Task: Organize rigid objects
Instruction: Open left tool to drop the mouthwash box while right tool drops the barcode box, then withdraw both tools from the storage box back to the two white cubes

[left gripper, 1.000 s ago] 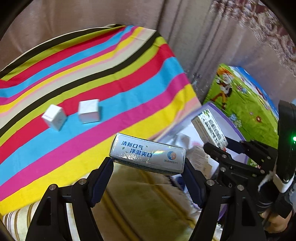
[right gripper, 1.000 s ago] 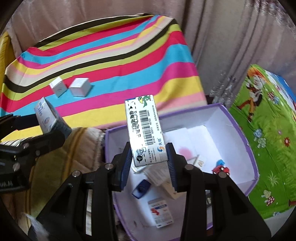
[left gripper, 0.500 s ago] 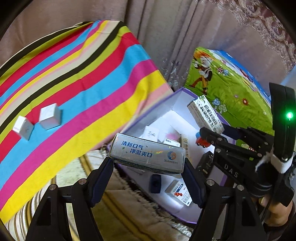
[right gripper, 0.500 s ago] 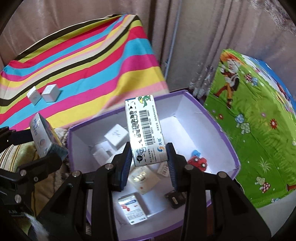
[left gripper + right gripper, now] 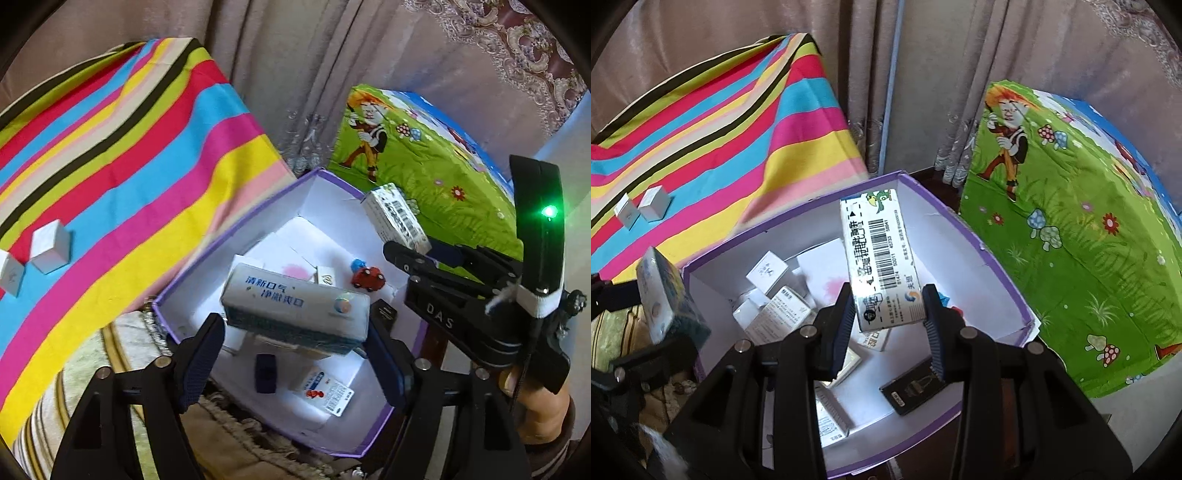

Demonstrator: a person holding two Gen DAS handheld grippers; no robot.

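A silver-blue box with Chinese print (image 5: 295,306) lies crosswise between the fingers of my left gripper (image 5: 295,328), above the open purple-rimmed carton (image 5: 236,243). The jaws are opening, and the box looks blurred and loose from the pads. My right gripper (image 5: 888,306) is shut on a white barcode box (image 5: 879,251), held upright over the same carton (image 5: 960,221). That white box (image 5: 395,218) and the right gripper (image 5: 417,254) also show in the left wrist view. Inside the carton lie several small boxes and a red toy car (image 5: 367,277).
Two small white cubes (image 5: 50,245) sit on the striped cloth (image 5: 129,166) to the left. A green cartoon-print cover (image 5: 1071,221) rises right of the carton. Curtains (image 5: 886,74) hang behind. A black flat item (image 5: 912,387) lies in the carton's near corner.
Both grippers have moved right, from over the striped cloth to over the purple carton. The silver-blue box now looks loose and blurred in the left gripper. The right grip is unchanged.
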